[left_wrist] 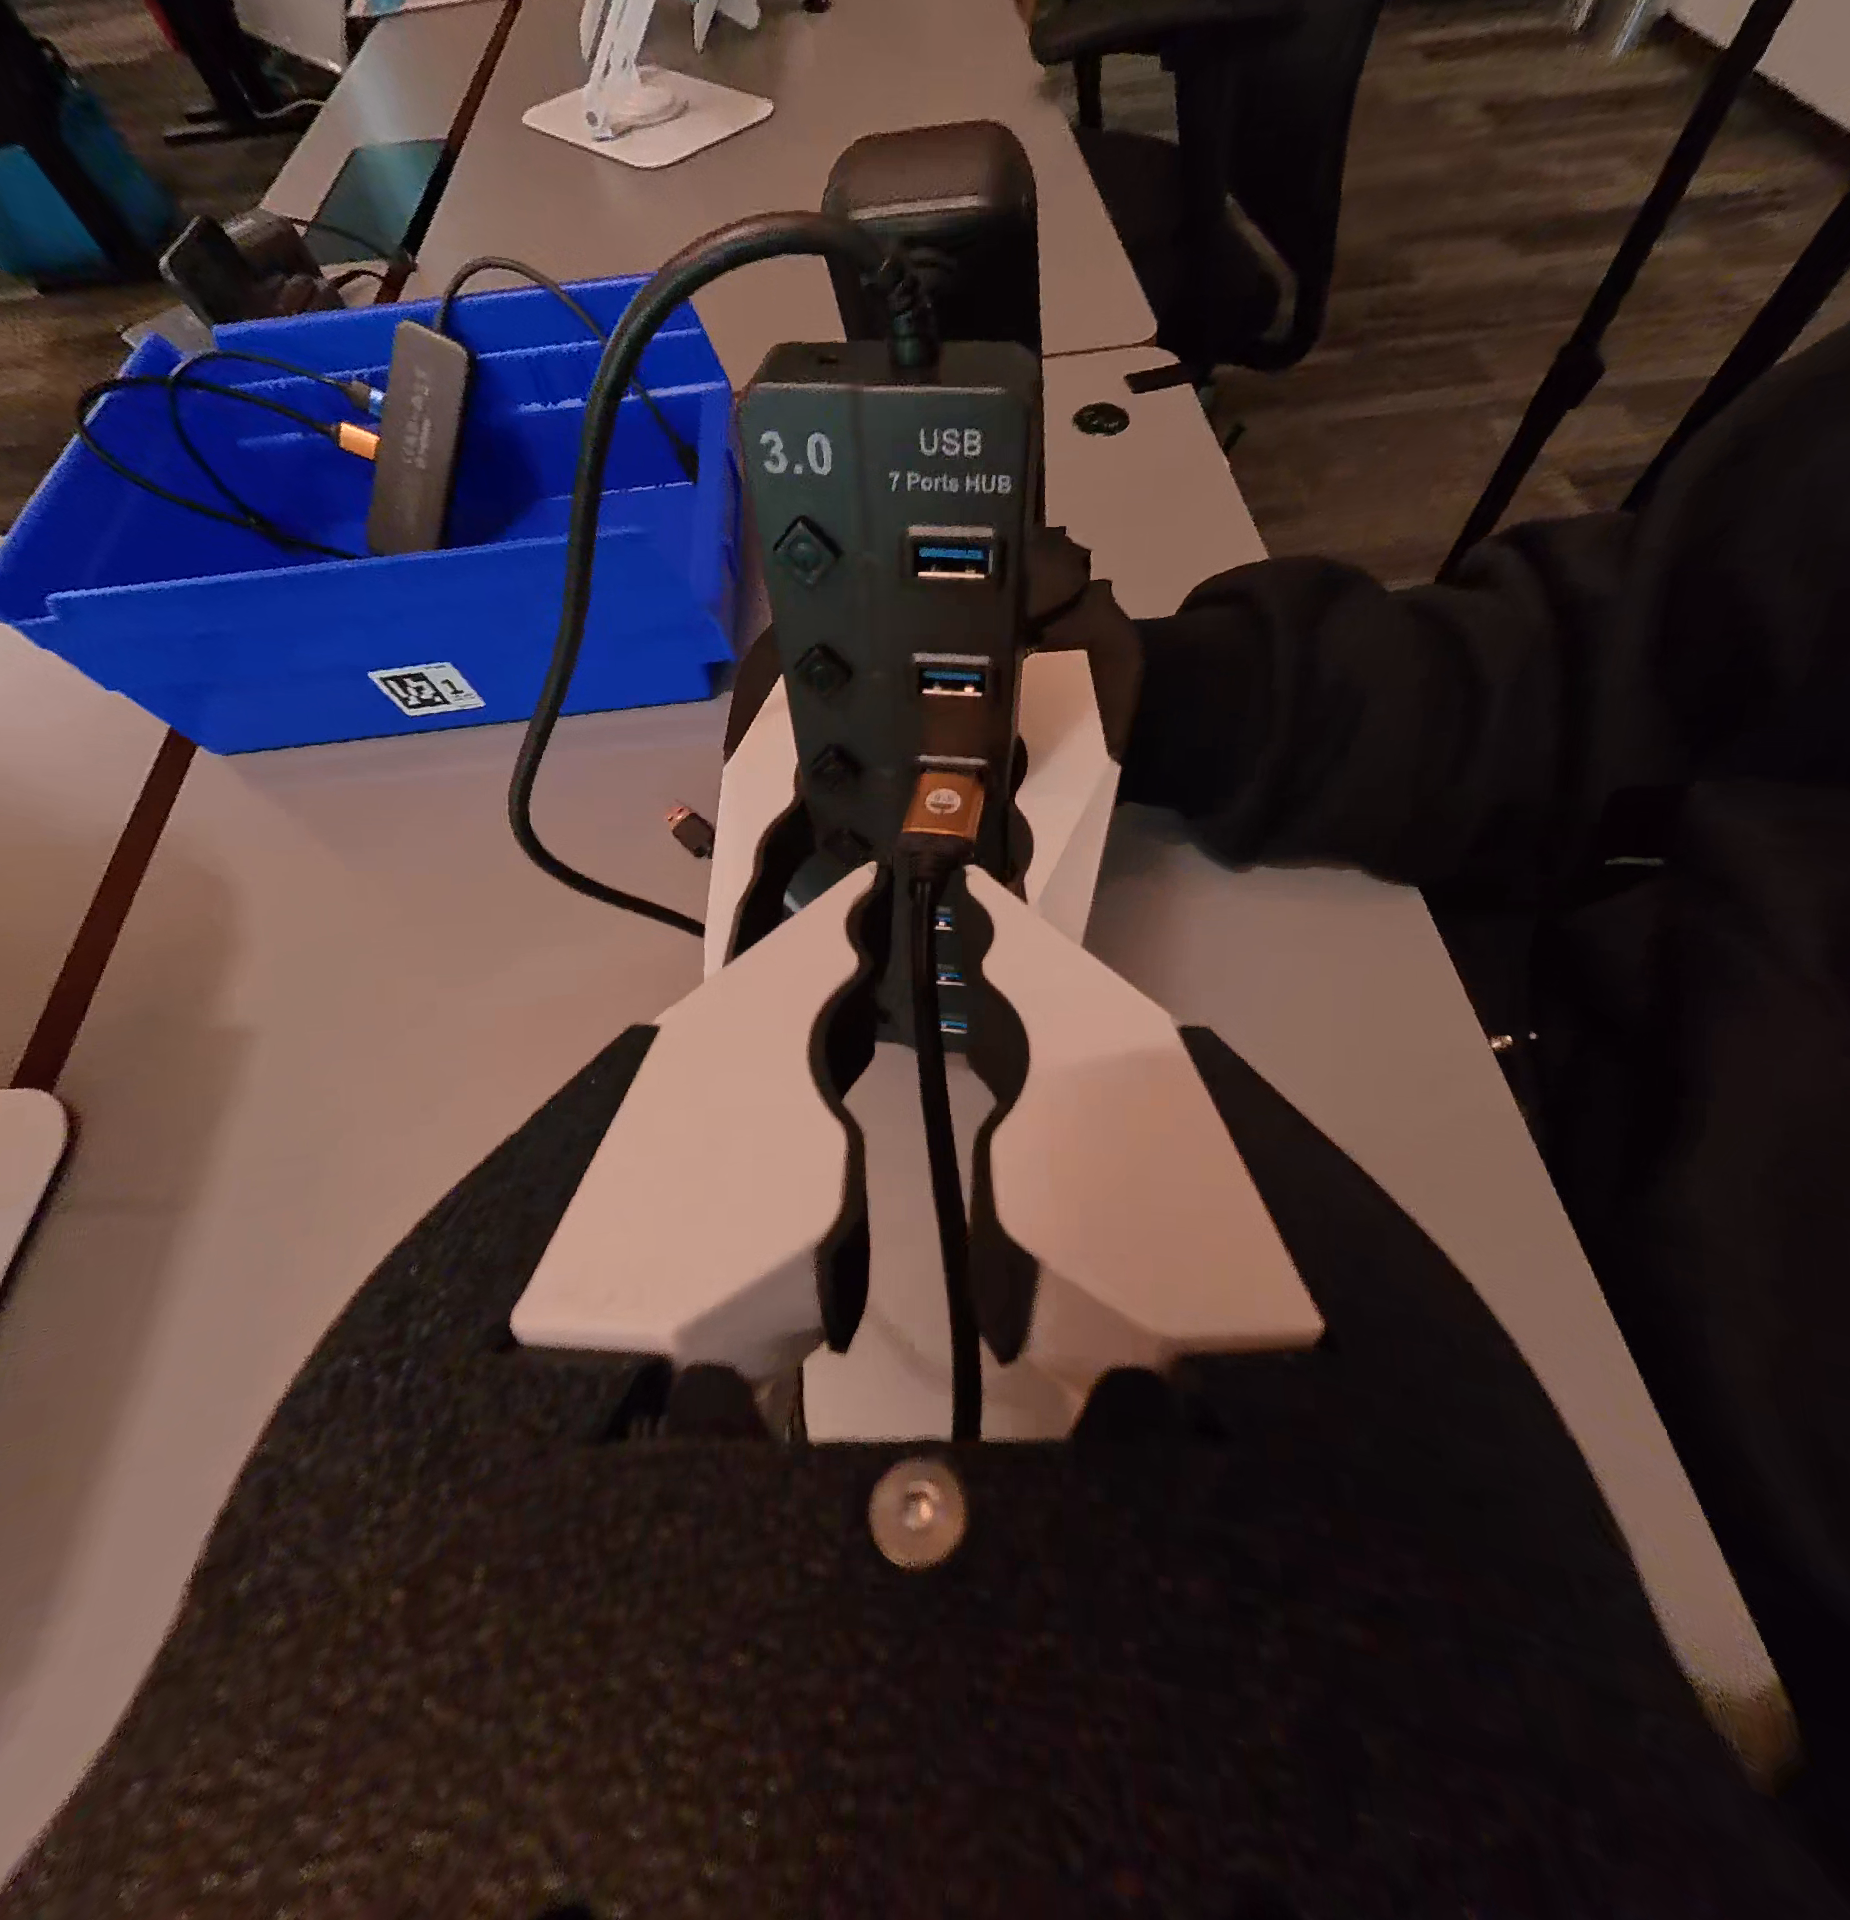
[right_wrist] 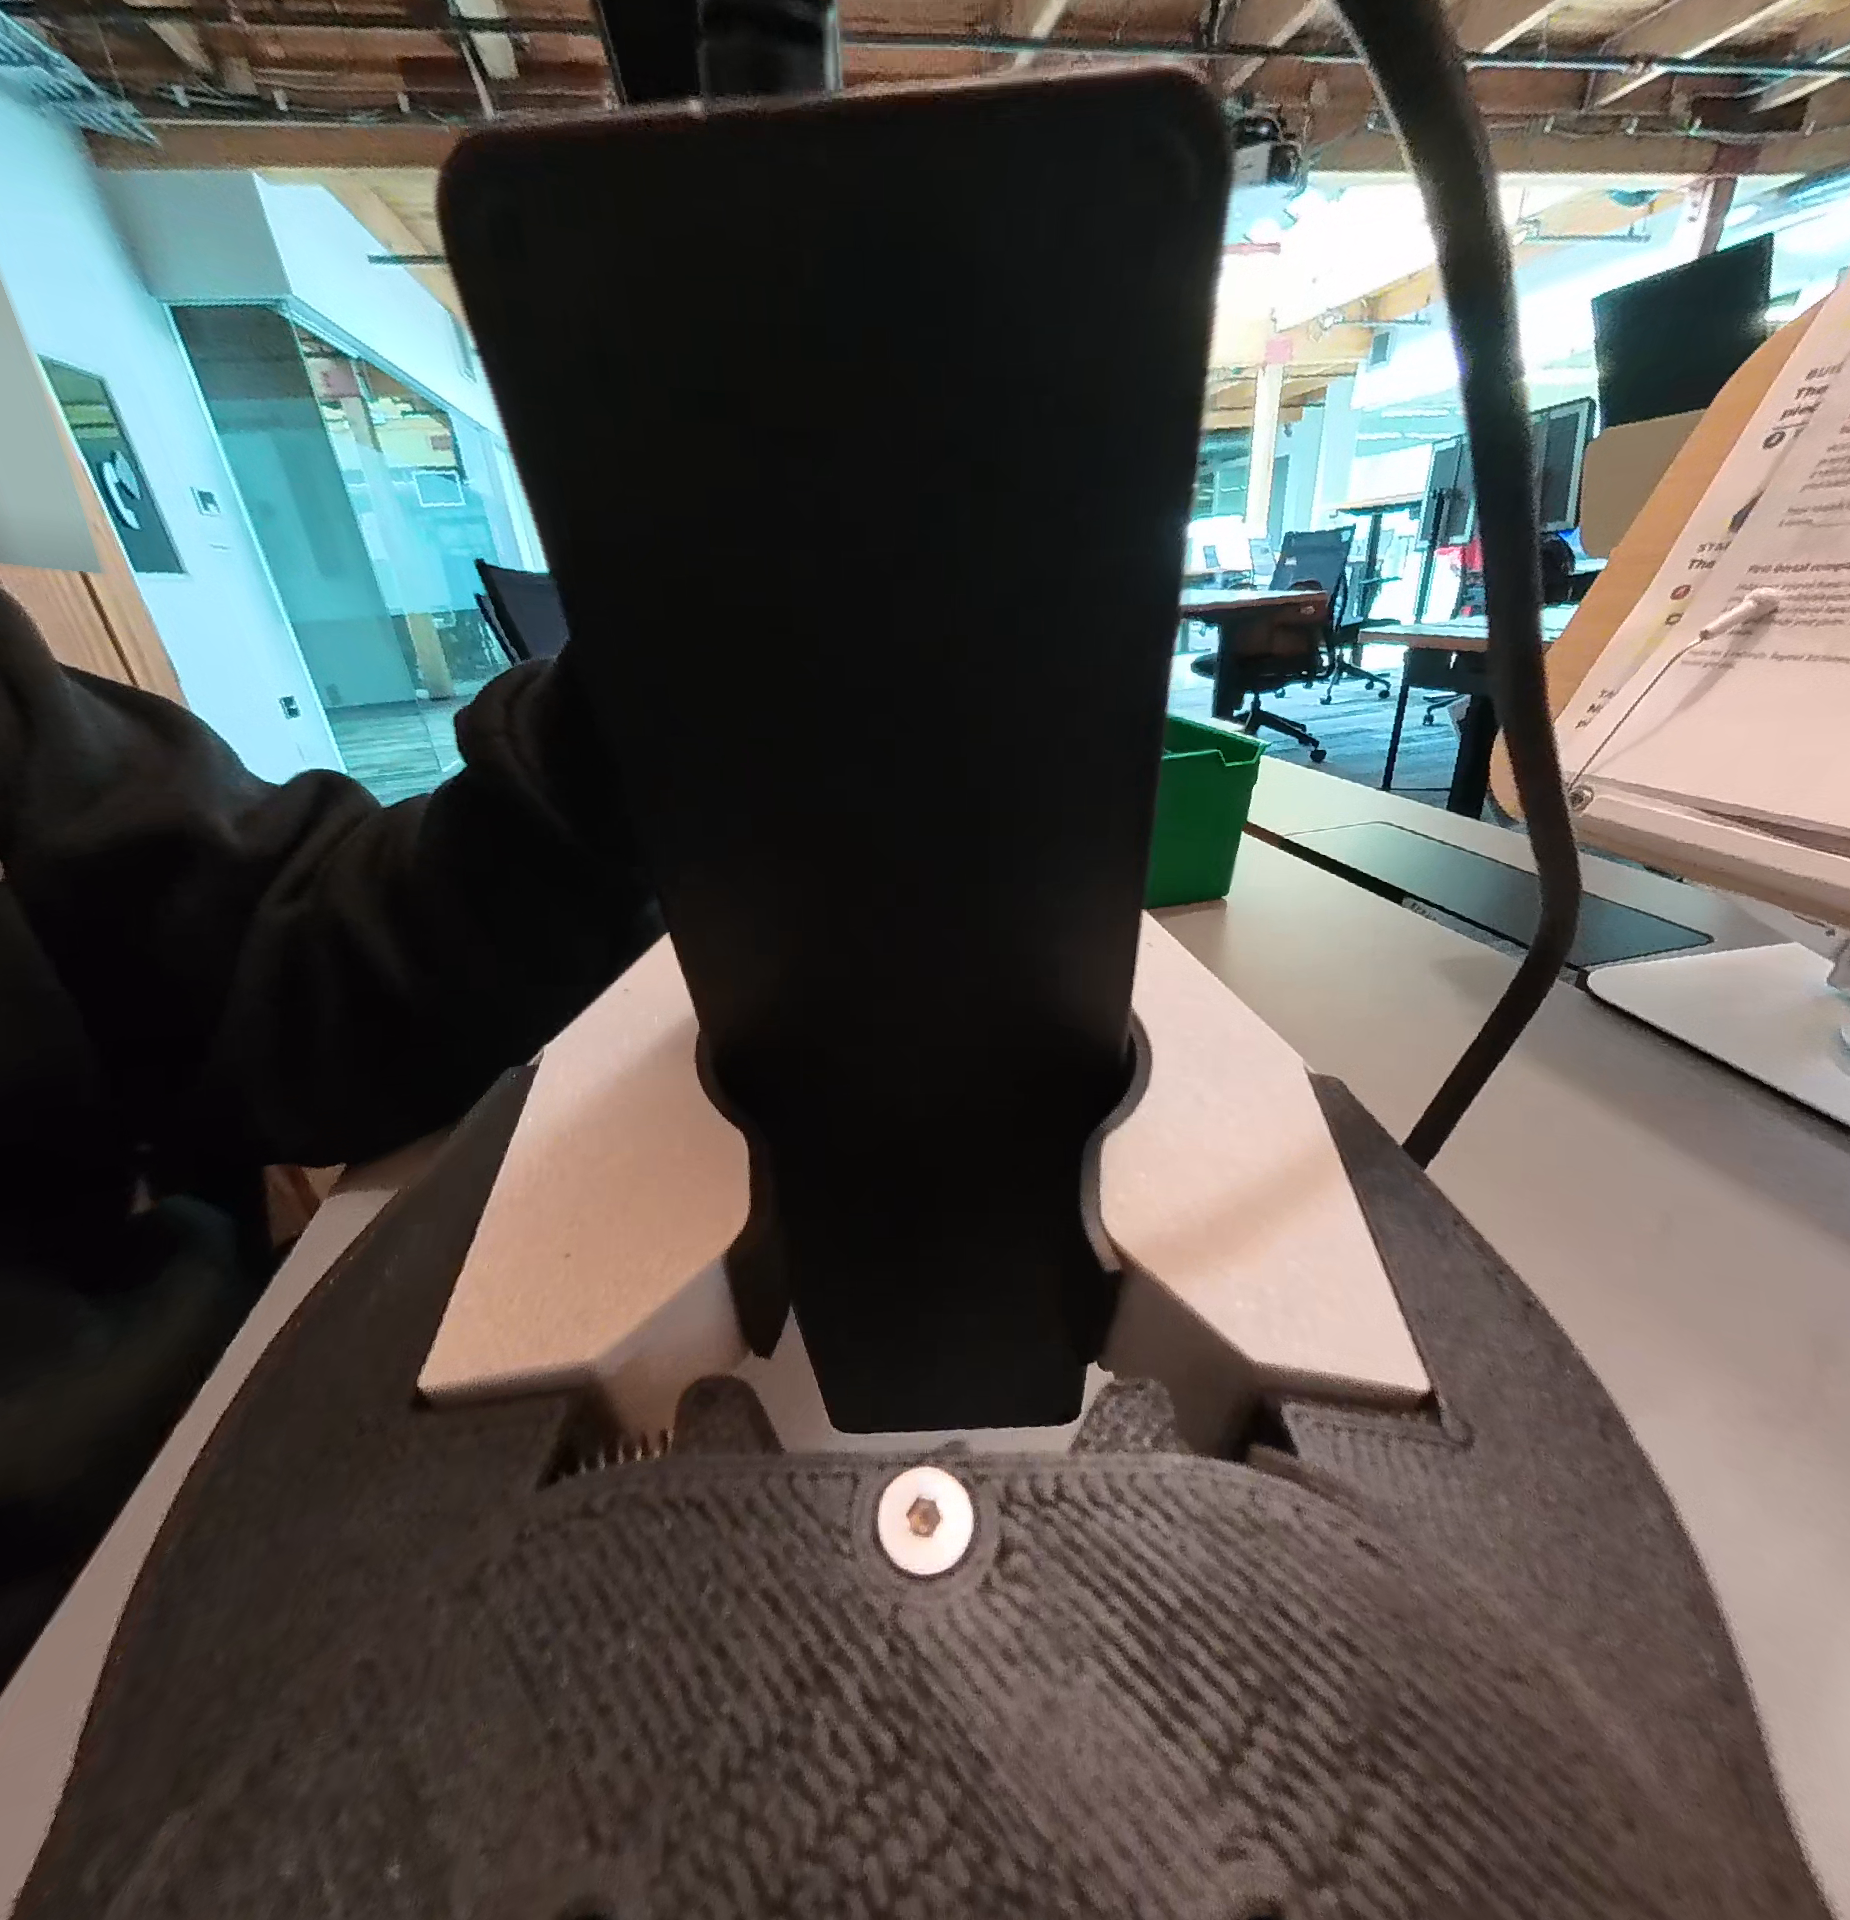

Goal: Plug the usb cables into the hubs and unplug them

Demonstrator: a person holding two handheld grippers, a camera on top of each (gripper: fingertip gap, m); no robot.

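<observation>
A black multi-port USB hub (left_wrist: 869,499) stands upright, gripped low down by my right gripper (left_wrist: 900,831), whose white fingers (left_wrist: 1072,800) flank it. My left gripper (left_wrist: 923,883) is shut on a thin black USB cable (left_wrist: 947,1143) just behind its orange plug (left_wrist: 942,816). The plug's metal tip is at the hub's third port from the top; I cannot tell how deep it sits. In the right wrist view the right gripper (right_wrist: 916,1039) is shut on the hub's plain black back (right_wrist: 848,520). The hub's own thick black cable (right_wrist: 1513,623) hangs at the right.
A blue bin (left_wrist: 308,644) at the left holds a slim grey hub (left_wrist: 417,436) with thin cables plugged in. A loose orange plug (left_wrist: 689,828) lies on the grey table (left_wrist: 329,987). A green bin (right_wrist: 1201,821) and a stand with papers (right_wrist: 1752,644) stand nearby. A dark sleeve (left_wrist: 1420,707) reaches in from the right.
</observation>
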